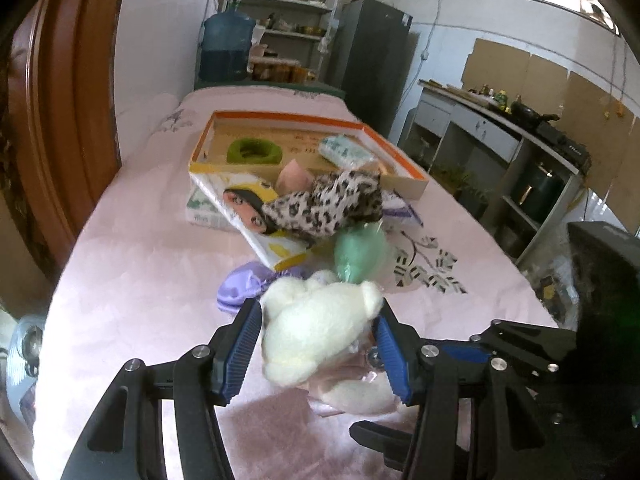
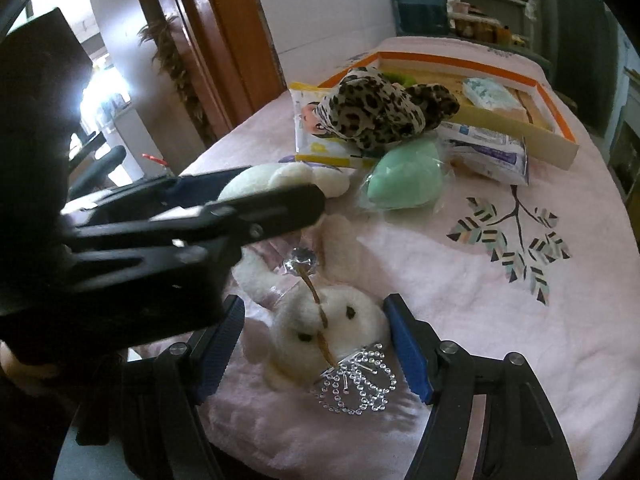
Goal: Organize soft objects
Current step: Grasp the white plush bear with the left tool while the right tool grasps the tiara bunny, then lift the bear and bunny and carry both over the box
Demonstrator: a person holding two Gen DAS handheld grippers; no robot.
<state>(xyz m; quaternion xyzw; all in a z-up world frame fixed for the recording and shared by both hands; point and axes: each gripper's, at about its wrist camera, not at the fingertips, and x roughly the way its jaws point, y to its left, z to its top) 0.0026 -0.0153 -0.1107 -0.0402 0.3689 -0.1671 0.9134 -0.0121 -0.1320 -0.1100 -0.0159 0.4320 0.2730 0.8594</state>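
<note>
A white plush bunny lies on the pink bedspread (image 2: pixel 460 320). Its head (image 2: pixel 324 332) has a rhinestone tiara (image 2: pixel 356 384) and sits between the blue pads of my right gripper (image 2: pixel 316 308). That gripper is open, with a gap on each side of the head. The bunny's far end (image 1: pixel 316 332) fills the space between the pads of my left gripper (image 1: pixel 318 306), which is open; the pads brush the fluff without squeezing it. The left gripper (image 2: pixel 280 186) also crosses the right wrist view, blurred.
Behind the bunny lie a wrapped green sponge (image 1: pixel 360 254), purple cloth (image 1: pixel 240 288), leopard-print fabric (image 1: pixel 324 204) on a wipes pack (image 1: pixel 248 208), and another packet (image 2: pixel 486 152). An orange-rimmed box (image 1: pixel 304 120) holds a green ring (image 1: pixel 254 152) and tissues (image 1: pixel 344 152). A wooden headboard (image 1: pixel 68 120) stands left.
</note>
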